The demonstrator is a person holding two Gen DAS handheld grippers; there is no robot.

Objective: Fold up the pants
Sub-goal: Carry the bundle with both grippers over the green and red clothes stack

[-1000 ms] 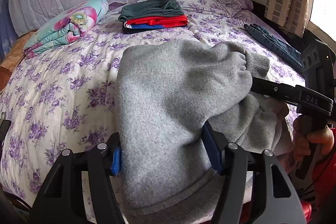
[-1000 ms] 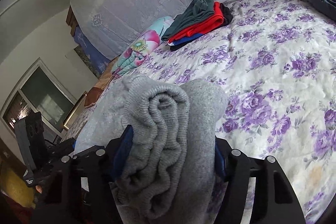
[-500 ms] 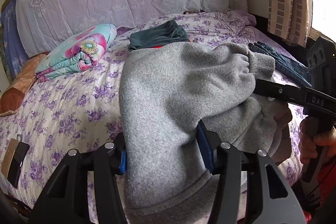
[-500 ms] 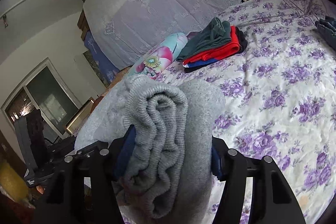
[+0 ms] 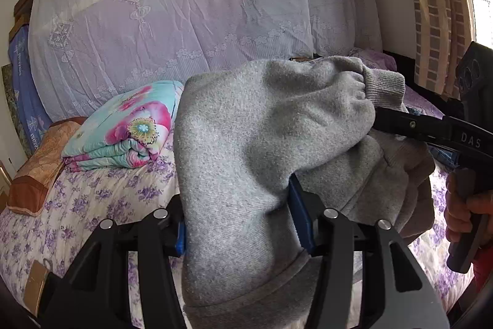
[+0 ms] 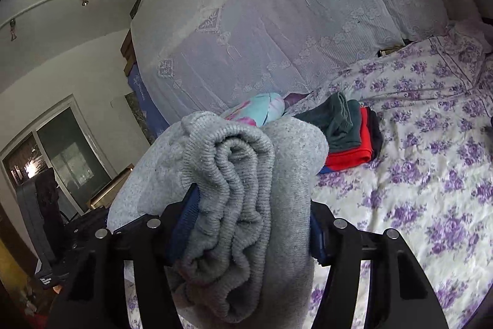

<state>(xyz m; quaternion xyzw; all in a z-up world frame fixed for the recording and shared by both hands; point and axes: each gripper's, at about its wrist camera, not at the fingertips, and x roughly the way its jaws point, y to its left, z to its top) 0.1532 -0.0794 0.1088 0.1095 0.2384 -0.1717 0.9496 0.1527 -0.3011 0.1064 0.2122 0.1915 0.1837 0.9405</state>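
Bedroom, floral purple bedspread below and ahead of both tongs; lace-draped headboard behind it.

Item: grey sweatpants, bunched into a thick bundle and held up off the bed between my two tools. My left gripper is clamped on the broad body of the cloth near a hem band. My right gripper is clamped on the gathered ribbed cuffs and the layers wrapped round them.

Beyond the right tongs: a stack of folded clothes, green over red over dark. Ahead and left of the left tongs: a folded flowered quilt.

Progress, as I judge it: the pants look doubled over several times, so the folding seems largely done. What remains is to set the bundle down, probably on or beside the stack, flatten it and release.
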